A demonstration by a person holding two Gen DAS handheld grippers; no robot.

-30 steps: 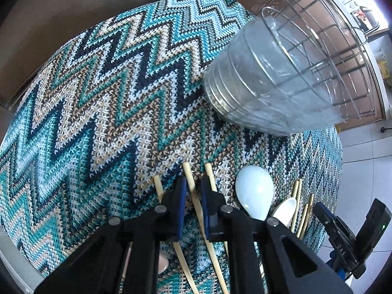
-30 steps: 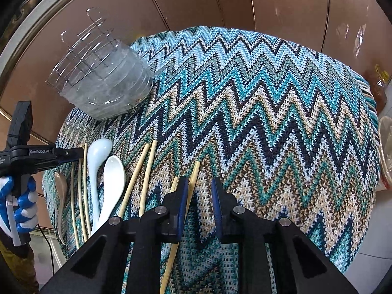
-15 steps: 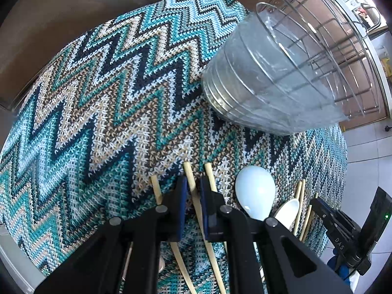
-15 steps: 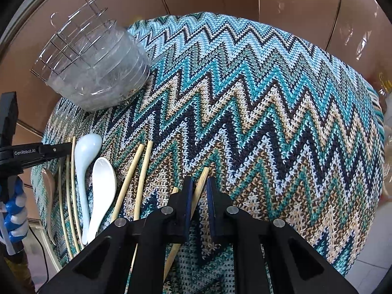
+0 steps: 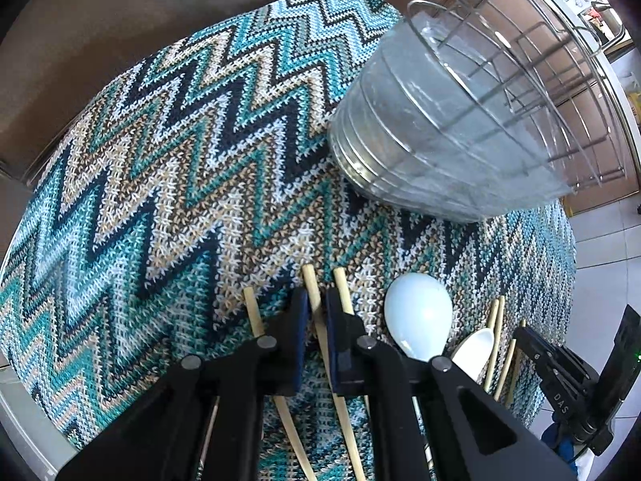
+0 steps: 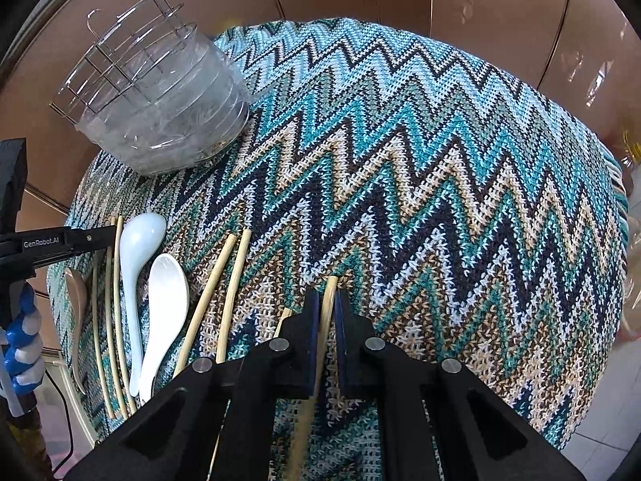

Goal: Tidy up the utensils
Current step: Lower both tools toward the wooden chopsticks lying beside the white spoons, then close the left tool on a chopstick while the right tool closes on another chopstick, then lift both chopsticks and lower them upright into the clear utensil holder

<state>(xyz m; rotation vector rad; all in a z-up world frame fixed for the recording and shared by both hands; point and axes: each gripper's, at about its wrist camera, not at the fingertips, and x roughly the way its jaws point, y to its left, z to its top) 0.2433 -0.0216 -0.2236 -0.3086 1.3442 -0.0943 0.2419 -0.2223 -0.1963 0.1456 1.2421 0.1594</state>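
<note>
Right wrist view: zigzag knitted cloth (image 6: 440, 168) covers the table, brown panels behind, wire rack (image 6: 160, 92) far left. Right gripper (image 6: 324, 312) pinches a chopstick (image 6: 329, 292); left gripper (image 5: 314, 320) is closing on another chopstick (image 5: 310, 284). Thin sticks may slip or snag the knit.

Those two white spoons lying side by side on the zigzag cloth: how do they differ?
The left white spoon lies bowl-down, showing its rounded back; the right white spoon lies bowl-up, showing its hollow. The left spoon's bowl reaches further up the cloth, nearer the clear container; the right spoon sits lower, beside the loose chopsticks. Both are glossy white soup spoons, lying roughly parallel, handles toward the camera.
</note>
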